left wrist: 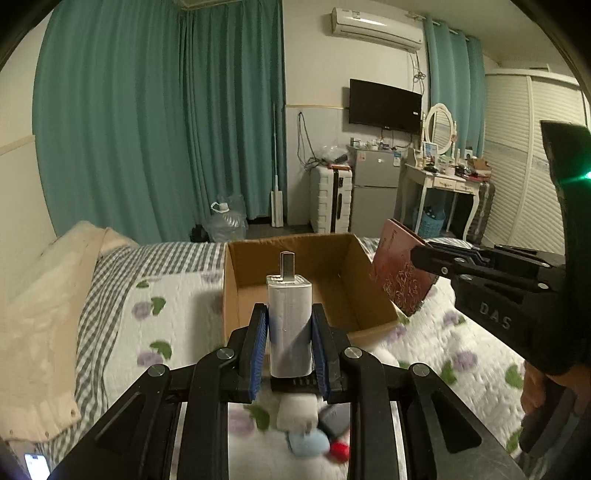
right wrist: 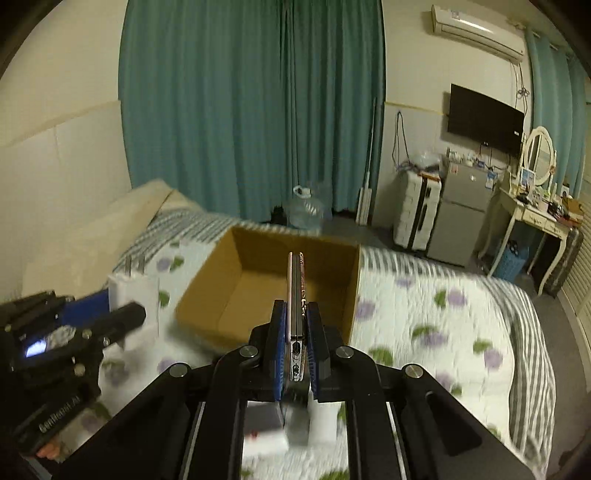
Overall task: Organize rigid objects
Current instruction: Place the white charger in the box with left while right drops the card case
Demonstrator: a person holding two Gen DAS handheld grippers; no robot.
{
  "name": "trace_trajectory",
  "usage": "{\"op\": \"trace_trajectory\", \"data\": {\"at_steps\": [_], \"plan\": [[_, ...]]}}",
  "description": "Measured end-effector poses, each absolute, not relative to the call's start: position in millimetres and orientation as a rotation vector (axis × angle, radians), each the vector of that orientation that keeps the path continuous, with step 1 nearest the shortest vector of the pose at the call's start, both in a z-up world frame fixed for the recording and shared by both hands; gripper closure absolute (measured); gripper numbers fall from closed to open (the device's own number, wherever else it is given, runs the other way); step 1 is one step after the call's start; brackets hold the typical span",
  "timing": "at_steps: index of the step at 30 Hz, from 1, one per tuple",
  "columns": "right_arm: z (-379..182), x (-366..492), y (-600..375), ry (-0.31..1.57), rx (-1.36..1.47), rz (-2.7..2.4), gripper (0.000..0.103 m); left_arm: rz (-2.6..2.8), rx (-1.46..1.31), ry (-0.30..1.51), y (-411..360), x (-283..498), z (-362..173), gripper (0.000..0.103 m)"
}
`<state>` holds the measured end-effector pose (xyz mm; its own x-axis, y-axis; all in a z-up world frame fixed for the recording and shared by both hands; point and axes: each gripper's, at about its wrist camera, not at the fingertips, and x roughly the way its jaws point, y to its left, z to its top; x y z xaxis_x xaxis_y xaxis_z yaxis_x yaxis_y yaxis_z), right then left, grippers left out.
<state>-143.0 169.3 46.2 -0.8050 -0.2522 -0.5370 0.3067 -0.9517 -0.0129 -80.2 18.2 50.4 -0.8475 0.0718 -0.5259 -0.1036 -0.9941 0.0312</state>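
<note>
White charger block (left wrist: 289, 325) with metal prongs upward, clamped upright between the blue pads of the left hand-held gripper (left wrist: 289, 332), just short of the open cardboard box (left wrist: 332, 295) lying straight ahead on the bed (left wrist: 122, 317). Reddish patterned phone (left wrist: 400, 275), tilted, pinched by the right hand-held gripper (left wrist: 436, 264) off to the right, close to the box's right wall and above it. Same phone (right wrist: 296, 310) edge-on in the right wrist view, squeezed between that hand-held gripper's pads (right wrist: 295, 343), with the box (right wrist: 266, 291) directly beyond and bare brown inside. Left hand-held gripper (right wrist: 122, 314) low at the left there, closed on the white charger (right wrist: 135, 295). Small blurred items beneath the left fingers on the floral quilt: a white block (left wrist: 297, 413), a pale blue piece (left wrist: 308, 443), something red (left wrist: 340, 451). Further off, teal curtains (left wrist: 159, 122), a water jug (left wrist: 226, 221), white suitcase (left wrist: 328, 201), small grey fridge (left wrist: 375, 190), wall television (left wrist: 385, 106), air conditioner (left wrist: 376, 27) and a white dressing table (left wrist: 441, 184) with oval mirror.
</note>
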Motion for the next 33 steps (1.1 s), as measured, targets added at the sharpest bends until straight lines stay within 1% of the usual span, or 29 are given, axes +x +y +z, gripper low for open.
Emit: {"op": "trace_trajectory", "data": {"at_steps": [3, 9, 14, 17, 18, 19, 20, 21, 22, 23, 24, 25, 26, 29, 33], "plan": [[43, -177, 167, 0.134, 0.801, -2.732, 0.093, 2.936, -0.856, 0.09, 20, -106, 47, 0.08], [-1, -232, 162, 0.101, 0.905, -2.698, 0.093, 2.932, -0.938, 0.131, 26, -151, 20, 0.08], [-41, -252, 162, 0.073, 0.977, -2.653, 0.093, 2.918, -1.011, 0.168, 31, -173, -3, 0.08], [-54, -258, 164, 0.046, 0.992, -2.638, 0.093, 2.909, -1.045, 0.182, 33, -182, -14, 0.08], [-55, -259, 167, 0.034, 0.993, -2.643, 0.089, 2.907, -1.052, 0.185, 34, -185, -16, 0.08], [-54, -261, 171, 0.016, 0.985, -2.652, 0.075, 2.907, -1.055, 0.185, 35, -187, -18, 0.08], [-51, -260, 175, 0.001, 0.976, -2.662, 0.065, 2.908, -1.054, 0.183, 35, -190, -19, 0.079], [-49, -260, 180, -0.024, 0.965, -2.677, 0.049, 2.906, -1.056, 0.18, 35, -192, -20, 0.077], [-46, -260, 185, -0.049, 0.954, -2.689, 0.047, 2.902, -1.061, 0.176, 35, -194, -21, 0.077], [-43, -260, 192, -0.085, 0.939, -2.705, 0.047, 2.902, -1.068, 0.172, 35, -195, -21, 0.072], [-40, -259, 198, -0.108, 0.934, -2.715, 0.047, 2.919, -1.071, 0.163, 34, -195, -20, 0.049], [-36, -258, 203, -0.124, 0.932, -2.725, 0.047, 2.943, -1.066, 0.152, 33, -193, -18, 0.039], [-32, -257, 208, -0.13, 0.929, -2.741, 0.045, 2.959, -1.044, 0.139, 31, -189, -14, 0.036], [-19, -245, 218, -0.117, 0.92, -2.795, 0.033, 2.971, -1.012, 0.111, 30, -175, 0, 0.036], [7, -219, 226, -0.097, 0.884, -2.833, 0.028, 2.997, -0.985, 0.116, 25, -150, 20, 0.036]]}}
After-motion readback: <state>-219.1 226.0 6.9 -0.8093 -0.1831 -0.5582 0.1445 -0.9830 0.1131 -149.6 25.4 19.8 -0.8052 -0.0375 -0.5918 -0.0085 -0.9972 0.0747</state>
